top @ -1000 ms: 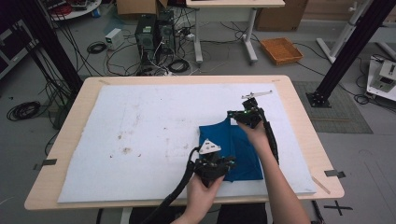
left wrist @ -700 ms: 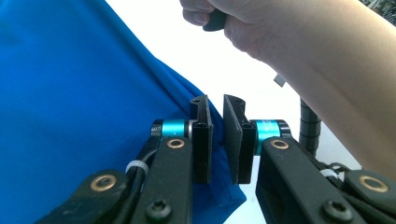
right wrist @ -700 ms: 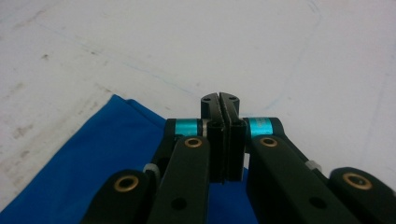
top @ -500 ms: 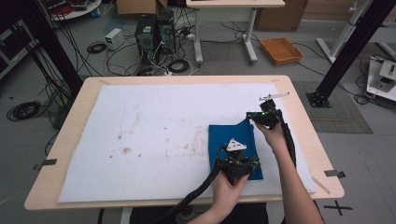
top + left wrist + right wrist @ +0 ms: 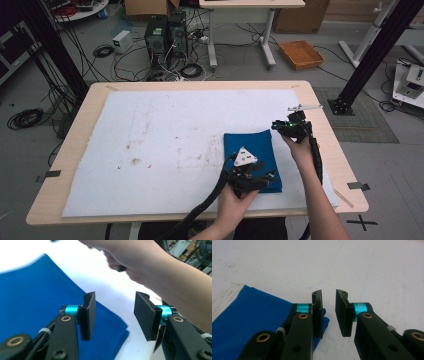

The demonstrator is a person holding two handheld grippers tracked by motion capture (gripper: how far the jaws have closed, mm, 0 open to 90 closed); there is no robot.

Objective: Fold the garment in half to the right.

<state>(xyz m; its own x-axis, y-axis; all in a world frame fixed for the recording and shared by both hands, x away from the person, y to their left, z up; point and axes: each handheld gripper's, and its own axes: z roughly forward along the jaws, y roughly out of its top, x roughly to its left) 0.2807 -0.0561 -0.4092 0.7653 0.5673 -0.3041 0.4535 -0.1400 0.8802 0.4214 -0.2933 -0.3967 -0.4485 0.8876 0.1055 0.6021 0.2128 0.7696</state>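
Both the left gripper [image 5: 115,315] and the right gripper [image 5: 329,312] hang released, jaws apart, over corners of the folded blue cloth [image 5: 252,152].

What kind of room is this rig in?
Likely a lab or workshop set up for recording: black frame posts, PC towers with loose cables on the floor, and a table under a stained white mat.

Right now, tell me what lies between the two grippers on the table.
In the high view, the folded blue cloth spans the stretch between the left gripper at its near edge and the right gripper by its far right corner; nothing else lies there.
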